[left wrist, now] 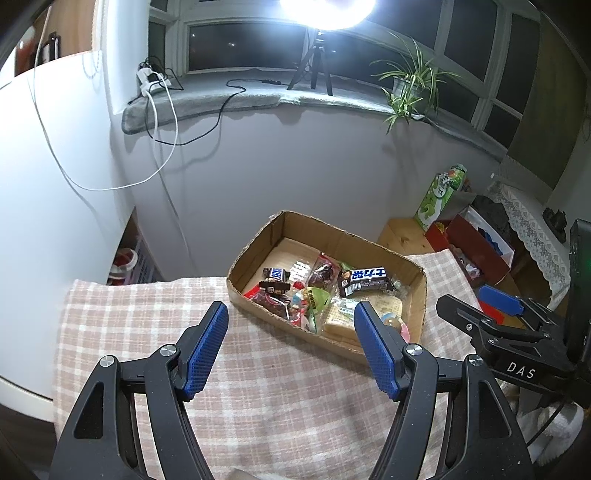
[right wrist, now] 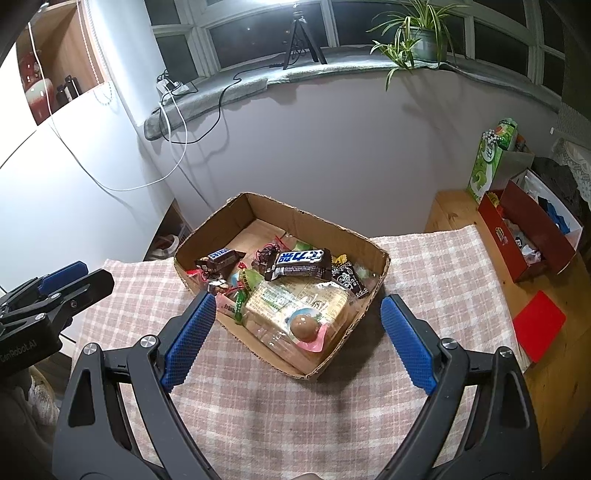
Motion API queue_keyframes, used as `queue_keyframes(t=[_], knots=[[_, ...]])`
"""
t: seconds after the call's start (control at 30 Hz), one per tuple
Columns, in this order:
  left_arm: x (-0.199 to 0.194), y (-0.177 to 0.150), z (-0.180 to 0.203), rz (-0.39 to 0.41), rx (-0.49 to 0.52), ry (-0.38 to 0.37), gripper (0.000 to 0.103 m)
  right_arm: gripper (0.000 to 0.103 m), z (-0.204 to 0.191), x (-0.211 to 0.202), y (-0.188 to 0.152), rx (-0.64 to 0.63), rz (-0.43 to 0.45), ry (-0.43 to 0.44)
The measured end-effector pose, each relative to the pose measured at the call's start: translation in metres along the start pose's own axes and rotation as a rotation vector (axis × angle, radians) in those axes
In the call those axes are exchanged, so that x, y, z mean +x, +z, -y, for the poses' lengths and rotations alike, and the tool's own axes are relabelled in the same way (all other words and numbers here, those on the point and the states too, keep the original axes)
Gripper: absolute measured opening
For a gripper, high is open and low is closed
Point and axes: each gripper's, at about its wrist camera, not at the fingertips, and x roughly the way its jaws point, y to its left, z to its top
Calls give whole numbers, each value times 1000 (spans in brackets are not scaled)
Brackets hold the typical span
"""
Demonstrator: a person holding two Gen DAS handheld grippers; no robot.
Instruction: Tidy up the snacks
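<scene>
So both tools are just hanging above the worktop, angled down at the cardboard box [right wrist: 376, 275], which sits toward the back of the checked cloth [right wrist: 258, 406] covering the worktop. The left tool [left wrist: 290, 317] has its blue pads spread apart with nothing between them, only cloth and the near edge of the box showing through the gap. The right tool [right wrist: 297, 308] is spread wide too, empty, with the box's near corner framed between its pads from its own camera. All the snacks are inside the box: a big dark chocolate bar with blue and white lettering [right wrist: 301, 263] lying on top of the pile, a smaller bar of the same kind [right wrist: 218, 257] toward the left wall, a pale packet of crackers [right wrist: 291, 301] near the front, and a brown ball-shaped sweet on a pink wrapper [right wrist: 304, 328] closest to the front corner, plus some green and red wrappers I can't really read. The far part of the box floor is bare cardboard. Off to the right there's a red box [right wrist: 517, 240] of odds and ends on a wooden surface, and a spider plant [right wrist: 413, 33] up on the window sill.
</scene>
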Motion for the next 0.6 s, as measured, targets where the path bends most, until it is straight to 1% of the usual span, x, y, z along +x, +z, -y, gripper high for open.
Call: queue_keyframes(t=[0.4,0.6], knots=[[-2,-1,-1,-19,-16,2,71,93,-2,-2,-6,6,-4,3],[-3,-1,0,-7,-7,7,71,93,-1,-1,-7,8,-5,2]])
